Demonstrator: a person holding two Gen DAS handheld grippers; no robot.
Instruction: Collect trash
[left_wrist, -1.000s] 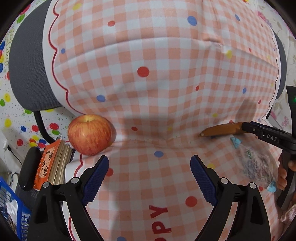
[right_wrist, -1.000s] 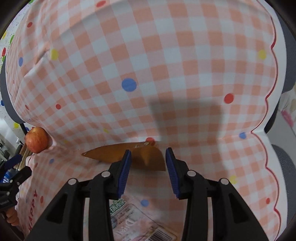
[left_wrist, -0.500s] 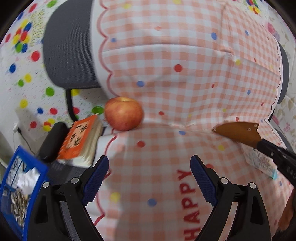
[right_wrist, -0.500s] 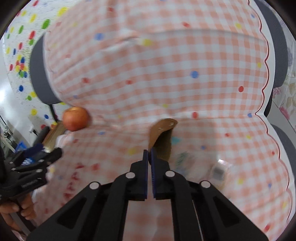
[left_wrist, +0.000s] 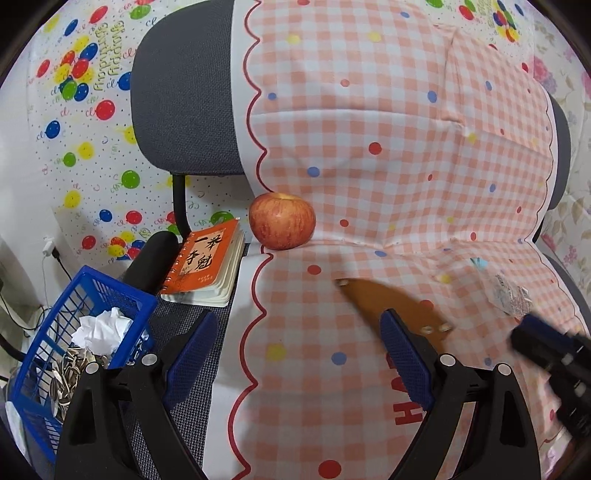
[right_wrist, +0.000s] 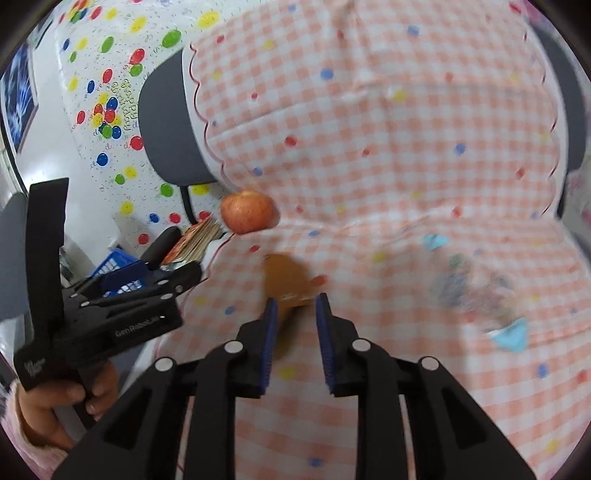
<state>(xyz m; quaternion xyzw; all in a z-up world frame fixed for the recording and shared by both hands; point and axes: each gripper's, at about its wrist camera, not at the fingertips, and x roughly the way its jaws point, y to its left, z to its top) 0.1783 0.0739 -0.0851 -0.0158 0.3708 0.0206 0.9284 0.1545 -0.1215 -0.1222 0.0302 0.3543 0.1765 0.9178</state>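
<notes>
My right gripper (right_wrist: 293, 325) is released; the brown scrap (right_wrist: 286, 278) lies just beyond its fingertips. My left gripper (left_wrist: 295, 354) hangs open, basket (left_wrist: 33, 354) left of it for drop-off.

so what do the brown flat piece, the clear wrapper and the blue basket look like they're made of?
Brown piece: probably leather or stiff card; matte tan, flat, small metal rivets at tip and end. Wrapper: thin clear plastic film, likely; crinkled, glossy, print showing through, blurred in the right wrist view. Blue basket: moulded plastic by the look; uniform glossy blue lattice walls, holding crumpled paper.
</notes>
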